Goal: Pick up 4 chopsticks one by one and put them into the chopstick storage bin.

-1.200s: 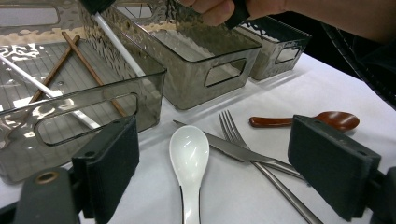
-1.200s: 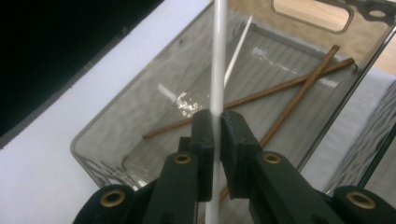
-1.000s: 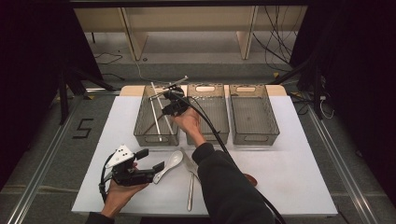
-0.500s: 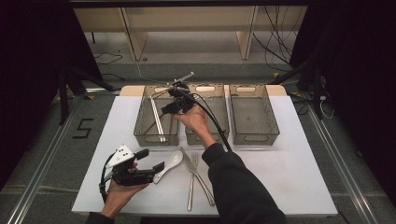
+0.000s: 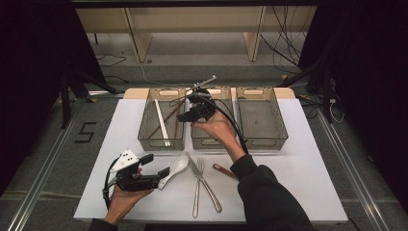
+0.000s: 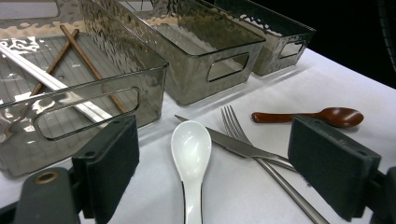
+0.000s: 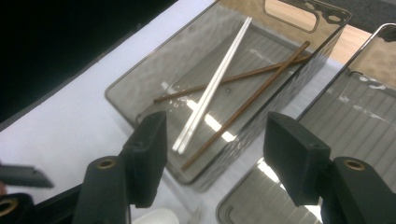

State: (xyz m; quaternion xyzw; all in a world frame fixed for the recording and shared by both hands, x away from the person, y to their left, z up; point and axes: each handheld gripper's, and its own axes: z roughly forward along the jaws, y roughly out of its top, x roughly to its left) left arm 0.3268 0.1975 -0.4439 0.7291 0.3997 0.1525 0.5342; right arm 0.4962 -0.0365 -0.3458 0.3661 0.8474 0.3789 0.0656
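Note:
My right gripper [image 5: 185, 115] hangs over the wall between the left bin [image 5: 161, 140] and the middle bin [image 5: 211, 139]. Its jaws have just been opening, and nothing sits between them. In the right gripper view [image 7: 219, 149] they frame the left bin, where white chopsticks [image 7: 215, 88] cross brown chopsticks [image 7: 247, 100]. My left gripper [image 5: 156, 164] rests on the table at the front left, open. The handle of a white spoon [image 6: 191, 149] lies between its jaws, untouched.
A fork [image 5: 198, 185] and a knife [image 5: 206, 183] lie crossed on the white table [image 5: 298, 159] beside the white spoon [image 5: 179, 166]. A brown spoon [image 5: 225, 171] lies just right of them. The right bin [image 5: 260, 113] stands at the back right.
My right gripper has drifted to the right and a little up from over the left bin, and its jaws have spread apart. The left hand has stayed put.

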